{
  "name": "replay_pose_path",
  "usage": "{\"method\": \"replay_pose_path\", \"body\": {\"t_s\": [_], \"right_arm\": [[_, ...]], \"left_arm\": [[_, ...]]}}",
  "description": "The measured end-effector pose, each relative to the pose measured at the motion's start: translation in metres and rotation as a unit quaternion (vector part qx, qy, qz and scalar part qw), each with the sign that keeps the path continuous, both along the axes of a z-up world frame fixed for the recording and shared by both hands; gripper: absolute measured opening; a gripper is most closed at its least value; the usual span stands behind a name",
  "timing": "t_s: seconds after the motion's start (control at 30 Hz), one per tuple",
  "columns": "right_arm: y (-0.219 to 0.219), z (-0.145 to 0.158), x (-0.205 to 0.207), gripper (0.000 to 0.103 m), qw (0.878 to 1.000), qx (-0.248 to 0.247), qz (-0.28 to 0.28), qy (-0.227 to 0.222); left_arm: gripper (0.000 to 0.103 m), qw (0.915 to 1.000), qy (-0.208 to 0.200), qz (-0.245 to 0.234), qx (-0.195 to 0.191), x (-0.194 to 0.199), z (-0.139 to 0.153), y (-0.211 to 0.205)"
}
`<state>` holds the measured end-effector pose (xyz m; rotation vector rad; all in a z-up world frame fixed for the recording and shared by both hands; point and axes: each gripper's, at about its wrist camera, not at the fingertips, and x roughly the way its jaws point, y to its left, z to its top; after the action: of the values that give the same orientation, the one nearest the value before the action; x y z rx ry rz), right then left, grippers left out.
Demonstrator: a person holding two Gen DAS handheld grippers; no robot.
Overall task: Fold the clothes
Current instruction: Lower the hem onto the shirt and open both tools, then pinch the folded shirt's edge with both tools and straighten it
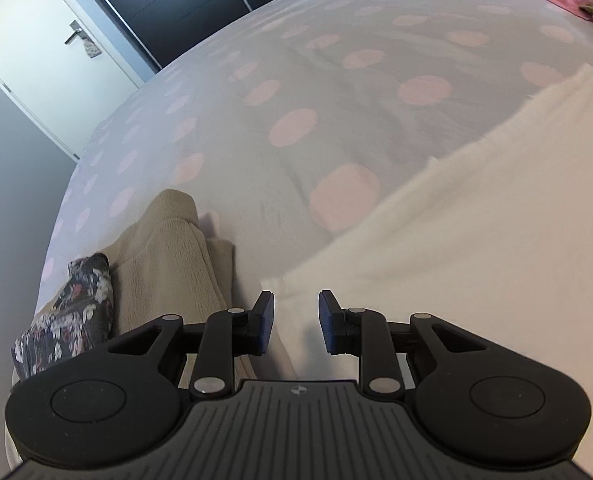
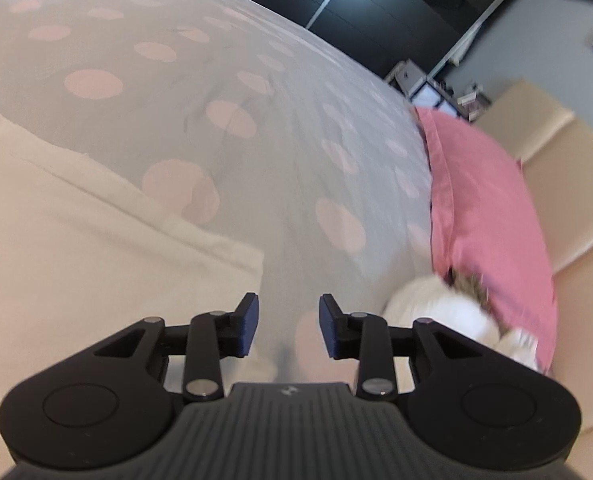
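A cream garment (image 1: 476, 240) lies spread flat on the bed, filling the right half of the left wrist view. Its near left corner lies just ahead of my left gripper (image 1: 296, 322), whose pads stand apart with only cloth beneath them, none pinched. In the right wrist view the same cream garment (image 2: 76, 264) covers the left side. My right gripper (image 2: 288, 326) is open above the dotted bedcover, just right of the garment's corner, with nothing between its fingers.
The grey bedcover (image 1: 316, 80) with pink dots lies under everything. A beige folded garment (image 1: 168, 264) and a dark floral one (image 1: 68, 312) lie at the left. A pink pillow (image 2: 484, 208) and a white fluffy item (image 2: 448, 312) lie at the right. A white door (image 1: 36, 40) stands beyond the bed.
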<state>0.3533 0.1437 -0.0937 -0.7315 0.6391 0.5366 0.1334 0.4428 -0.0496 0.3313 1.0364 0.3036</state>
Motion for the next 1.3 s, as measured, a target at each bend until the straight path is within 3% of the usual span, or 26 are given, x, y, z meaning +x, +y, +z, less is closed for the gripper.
{"method": "replay_pose_path", "body": {"t_s": [0.23, 0.43, 0.6, 0.67, 0.73, 1.0, 1.03, 1.07, 1.1, 1.17, 1.3], "right_arm": [[-0.066, 0.016, -0.053, 0.036, 0.992, 0.038, -0.017, 0.117], [-0.118, 0.02, -0.115, 0.038, 0.986, 0.027, 0.006, 0.162], [-0.146, 0.018, -0.149, 0.039, 0.987, 0.009, 0.038, 0.159], [-0.155, 0.016, -0.16, 0.04, 0.986, 0.004, 0.054, 0.155], [-0.16, 0.011, -0.168, 0.041, 0.986, -0.007, 0.077, 0.144], [-0.155, -0.012, -0.182, 0.039, 0.981, -0.056, 0.154, 0.104], [-0.153, -0.013, -0.182, 0.038, 0.98, -0.056, 0.161, 0.103], [-0.15, -0.015, -0.182, 0.028, 0.979, -0.064, 0.161, 0.103], [-0.147, -0.017, -0.182, 0.01, 0.979, -0.072, 0.161, 0.104], [-0.145, -0.018, -0.181, 0.008, 0.979, -0.089, 0.158, 0.098], [-0.15, -0.019, -0.174, 0.005, 0.98, -0.098, 0.144, 0.095]], "left_arm": [[0.022, 0.9988, 0.021, -0.021, -0.04, -0.068, 0.011, -0.033], [0.024, 0.9964, 0.041, -0.025, -0.069, -0.131, 0.014, -0.046], [0.027, 0.994, 0.06, -0.031, -0.086, -0.17, 0.011, -0.053], [0.035, 0.993, 0.065, -0.037, -0.091, -0.181, 0.006, -0.057], [0.037, 0.9924, 0.072, -0.039, -0.093, -0.19, -0.002, -0.06], [0.037, 0.9896, 0.118, -0.056, -0.059, -0.186, -0.039, -0.08], [0.034, 0.9895, 0.119, -0.059, -0.057, -0.185, -0.04, -0.081], [0.026, 0.9894, 0.119, -0.061, -0.055, -0.184, -0.04, -0.083], [0.022, 0.9893, 0.121, -0.061, -0.055, -0.183, -0.04, -0.083], [0.009, 0.9886, 0.127, -0.048, -0.066, -0.181, -0.041, -0.079], [0.006, 0.9877, 0.134, -0.042, -0.07, -0.181, -0.043, -0.075]]}}
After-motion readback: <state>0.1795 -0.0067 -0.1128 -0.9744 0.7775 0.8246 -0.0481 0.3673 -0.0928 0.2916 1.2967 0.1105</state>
